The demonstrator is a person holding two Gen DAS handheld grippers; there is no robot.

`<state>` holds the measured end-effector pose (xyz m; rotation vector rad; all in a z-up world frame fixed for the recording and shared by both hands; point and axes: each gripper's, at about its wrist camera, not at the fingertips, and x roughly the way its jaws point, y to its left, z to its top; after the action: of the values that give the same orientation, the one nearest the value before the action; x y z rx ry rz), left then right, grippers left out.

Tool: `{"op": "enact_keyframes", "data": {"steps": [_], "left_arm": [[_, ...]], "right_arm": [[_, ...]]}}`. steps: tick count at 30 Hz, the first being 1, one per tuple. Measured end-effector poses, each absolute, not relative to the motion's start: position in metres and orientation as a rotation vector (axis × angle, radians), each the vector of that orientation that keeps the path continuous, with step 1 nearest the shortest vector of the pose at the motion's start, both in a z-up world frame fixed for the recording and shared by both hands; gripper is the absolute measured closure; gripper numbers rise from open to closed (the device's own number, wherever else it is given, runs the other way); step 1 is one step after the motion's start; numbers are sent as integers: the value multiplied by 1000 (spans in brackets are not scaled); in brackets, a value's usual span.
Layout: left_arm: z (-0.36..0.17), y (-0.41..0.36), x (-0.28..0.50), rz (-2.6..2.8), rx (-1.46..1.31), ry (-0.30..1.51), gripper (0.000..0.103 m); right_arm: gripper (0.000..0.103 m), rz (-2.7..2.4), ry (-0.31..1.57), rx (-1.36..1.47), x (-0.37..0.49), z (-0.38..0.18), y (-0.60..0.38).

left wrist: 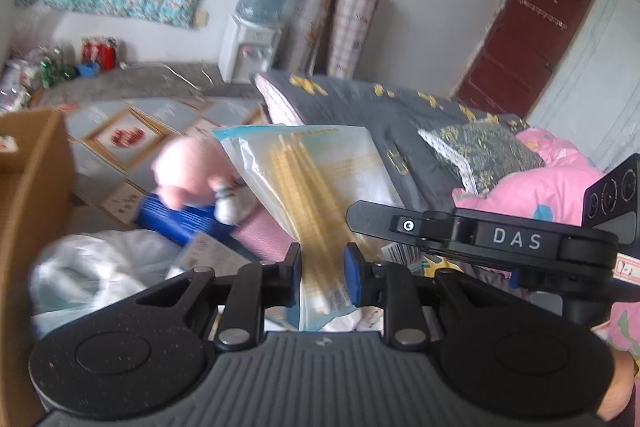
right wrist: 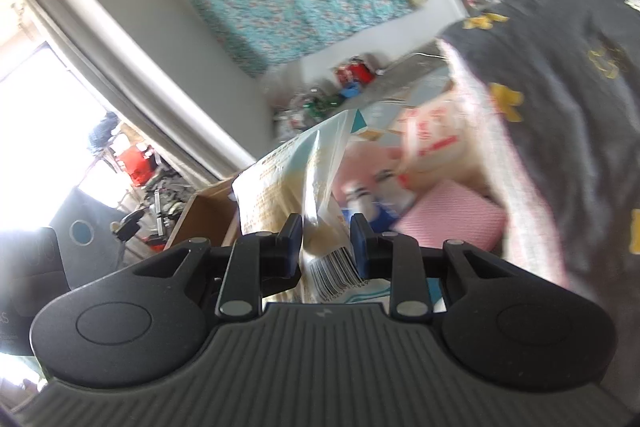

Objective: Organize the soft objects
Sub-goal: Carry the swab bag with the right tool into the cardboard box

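Note:
A clear plastic packet (left wrist: 320,183) with yellow strips inside stands up between my left gripper's (left wrist: 322,269) blue pads, which are closed on its lower part. My right gripper (right wrist: 326,245) grips the same packet (right wrist: 288,179) near its barcode end; its body shows in the left wrist view (left wrist: 480,235). Behind the packet lie a pink plush toy (left wrist: 188,171), a blue ribbed item (left wrist: 176,219) and a pink cloth (left wrist: 260,235). The pink cloth also shows in the right wrist view (right wrist: 452,219).
A cardboard box (left wrist: 36,179) stands at the left. A white plastic bag (left wrist: 92,271) lies beside it. A grey quilt with yellow flowers (left wrist: 360,103) and a pink quilt (left wrist: 552,183) are piled at the right. A water dispenser (left wrist: 252,43) stands against the wall.

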<state>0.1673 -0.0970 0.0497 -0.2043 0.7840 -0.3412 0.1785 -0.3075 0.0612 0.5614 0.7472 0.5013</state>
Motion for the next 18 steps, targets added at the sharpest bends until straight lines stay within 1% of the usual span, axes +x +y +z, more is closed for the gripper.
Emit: {"op": "enact_keyframes", "data": {"steps": [5, 9, 13, 18], "left_arm": [[73, -58, 144, -265, -206, 725, 81], [86, -21, 130, -190, -213, 694, 82], [89, 26, 125, -107, -244, 692, 82], [85, 82, 136, -6, -250, 721, 82]], "right_arm": [[77, 596, 736, 547, 172, 84, -261], [78, 683, 762, 546, 177, 96, -216], [78, 764, 812, 540, 190, 103, -159], [77, 818, 897, 520, 214, 97, -89]]}}
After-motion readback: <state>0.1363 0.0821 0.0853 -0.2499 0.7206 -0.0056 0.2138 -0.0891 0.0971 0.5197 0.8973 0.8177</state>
